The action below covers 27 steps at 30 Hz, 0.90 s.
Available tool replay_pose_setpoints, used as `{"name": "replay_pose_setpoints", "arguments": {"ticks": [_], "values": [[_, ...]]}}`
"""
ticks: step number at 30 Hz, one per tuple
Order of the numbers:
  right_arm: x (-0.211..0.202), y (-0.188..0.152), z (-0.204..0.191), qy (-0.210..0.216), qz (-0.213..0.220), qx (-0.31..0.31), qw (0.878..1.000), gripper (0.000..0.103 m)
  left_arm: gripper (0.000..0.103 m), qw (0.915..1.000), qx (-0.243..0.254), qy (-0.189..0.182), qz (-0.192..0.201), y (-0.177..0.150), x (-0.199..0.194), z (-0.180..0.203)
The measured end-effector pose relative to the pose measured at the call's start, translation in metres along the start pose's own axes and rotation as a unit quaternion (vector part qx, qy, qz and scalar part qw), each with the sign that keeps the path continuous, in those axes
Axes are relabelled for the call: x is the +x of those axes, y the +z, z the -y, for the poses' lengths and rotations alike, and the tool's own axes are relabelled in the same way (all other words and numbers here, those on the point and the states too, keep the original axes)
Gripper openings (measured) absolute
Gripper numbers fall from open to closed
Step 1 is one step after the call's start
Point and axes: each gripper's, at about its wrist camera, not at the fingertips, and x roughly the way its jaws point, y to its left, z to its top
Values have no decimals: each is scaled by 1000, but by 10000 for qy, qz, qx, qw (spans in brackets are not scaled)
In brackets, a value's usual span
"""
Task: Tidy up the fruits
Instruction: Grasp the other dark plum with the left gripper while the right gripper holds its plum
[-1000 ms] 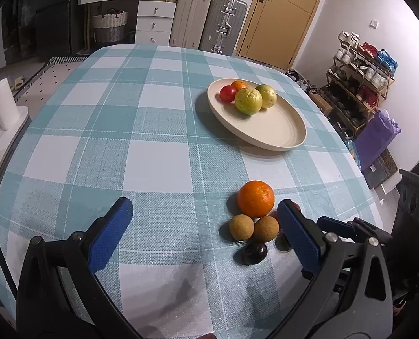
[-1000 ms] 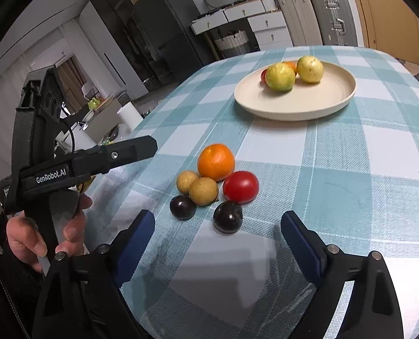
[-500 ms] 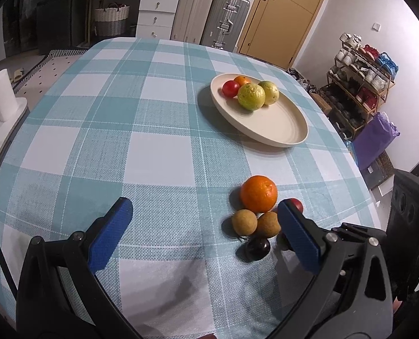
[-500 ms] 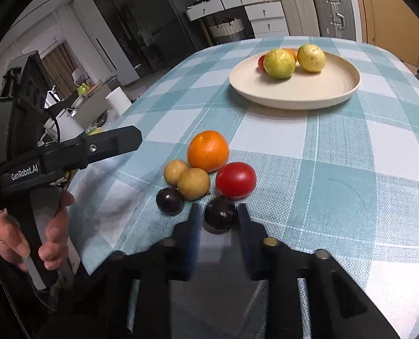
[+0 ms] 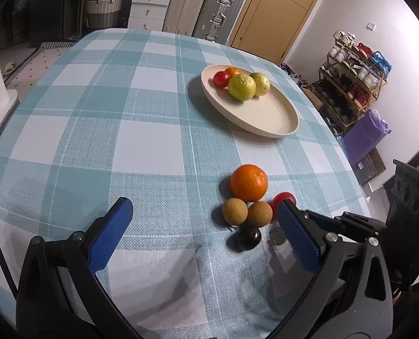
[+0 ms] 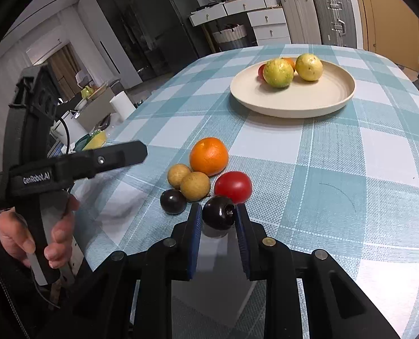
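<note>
While the left gripper (image 5: 203,223) is hovering with its blue pads spread wide over the checked tablecloth (image 5: 141,141), gripping nothing, a loose cluster of fruit is sitting just right of its centre line: two brown longans (image 5: 235,211), an orange (image 5: 248,182) behind them, a dark plum (image 5: 249,238) in front, and a red tomato (image 5: 284,197) partly hidden by the right-hand pad. Farther back and to the right, the cream plate (image 5: 277,118) is holding a small tomato, an orange and two yellow-green guavas (image 5: 242,87). Rightmost, the right gripper (image 6: 218,217) is pinching a second dark plum (image 6: 218,216) between its blue pads, squeezing it on both sides just in front of the tomato.
</note>
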Motion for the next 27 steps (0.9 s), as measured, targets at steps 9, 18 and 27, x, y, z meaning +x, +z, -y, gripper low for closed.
{"name": "replay_pose_setpoints", "arguments": {"ticks": [9,18,27], "values": [[-14,-4,11,-42,175,158,9997,25,101,9988,323,-157,-333,-17,9,14],[-27,-3,23,-65,377,305,9988,25,84,9926,1174,132,-284,-27,16,47],[-31,-5,26,-34,431,338,9985,25,37,9922,1102,-301,-497,-28,25,46]]}}
